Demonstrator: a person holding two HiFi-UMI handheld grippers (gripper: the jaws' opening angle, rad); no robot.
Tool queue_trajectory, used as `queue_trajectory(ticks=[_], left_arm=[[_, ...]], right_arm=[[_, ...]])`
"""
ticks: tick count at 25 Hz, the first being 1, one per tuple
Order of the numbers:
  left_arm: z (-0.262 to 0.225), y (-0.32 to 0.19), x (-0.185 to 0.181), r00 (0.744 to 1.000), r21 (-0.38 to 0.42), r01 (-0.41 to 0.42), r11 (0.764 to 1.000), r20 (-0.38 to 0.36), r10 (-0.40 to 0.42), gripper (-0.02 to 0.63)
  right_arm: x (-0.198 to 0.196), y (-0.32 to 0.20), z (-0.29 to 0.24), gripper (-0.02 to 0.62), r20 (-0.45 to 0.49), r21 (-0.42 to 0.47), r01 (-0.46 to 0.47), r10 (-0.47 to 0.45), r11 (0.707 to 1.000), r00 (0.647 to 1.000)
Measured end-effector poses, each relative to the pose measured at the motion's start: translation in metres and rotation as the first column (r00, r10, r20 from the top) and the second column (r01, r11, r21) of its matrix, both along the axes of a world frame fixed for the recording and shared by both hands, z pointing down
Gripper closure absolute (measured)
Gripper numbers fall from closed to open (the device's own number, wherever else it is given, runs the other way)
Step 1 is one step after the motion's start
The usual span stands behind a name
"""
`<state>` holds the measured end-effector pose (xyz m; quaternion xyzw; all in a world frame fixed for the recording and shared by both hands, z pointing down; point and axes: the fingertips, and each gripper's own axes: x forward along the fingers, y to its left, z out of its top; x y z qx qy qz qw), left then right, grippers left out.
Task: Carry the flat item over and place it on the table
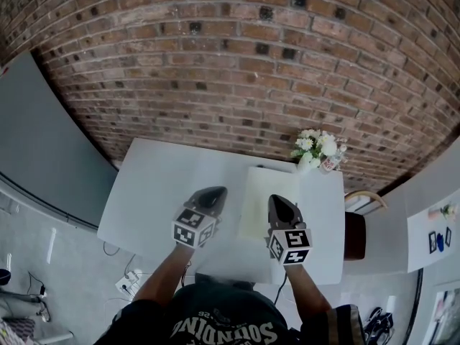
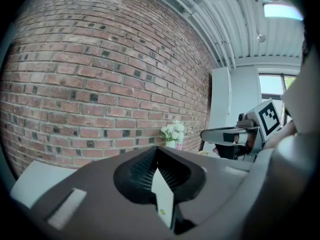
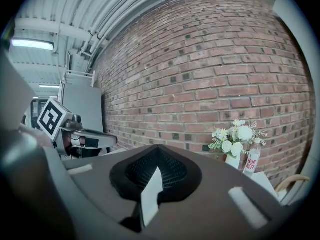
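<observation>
Both grippers are over the near part of a white table [image 1: 154, 192], pointing at the brick wall. My left gripper [image 1: 213, 192] [image 2: 156, 149] is shut on a thin white flat sheet [image 2: 163, 198], which stands edge-on between its jaws. My right gripper [image 1: 277, 200] [image 3: 157, 147] is shut on the same kind of white sheet [image 3: 149, 196]. In the head view a blurred white sheet [image 1: 231, 261] spreads between and below the two grippers, near the person's body. A pale cream sheet [image 1: 266, 192] lies flat on the table between the grippers.
A vase of white flowers [image 1: 317, 148] [image 3: 235, 145] stands at the table's far right corner beside a small bottle [image 3: 253, 160]. A dark chair [image 1: 354, 234] is at the table's right end. A grey partition [image 1: 43, 157] is on the left, and cables lie on the floor.
</observation>
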<state>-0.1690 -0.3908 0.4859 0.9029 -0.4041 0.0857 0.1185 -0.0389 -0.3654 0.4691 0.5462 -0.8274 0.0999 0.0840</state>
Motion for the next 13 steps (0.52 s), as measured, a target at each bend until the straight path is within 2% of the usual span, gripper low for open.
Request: queue_trajectory(ticks=[13], left_arm=[[0.014,0.002,0.006,1.000,-0.038,-0.006,0.999,0.005,0.007,0.598]], right_arm=[[0.012,-0.001,0.006,0.595,0.018,-0.013,-0.011,0.011,1.000,1.000]])
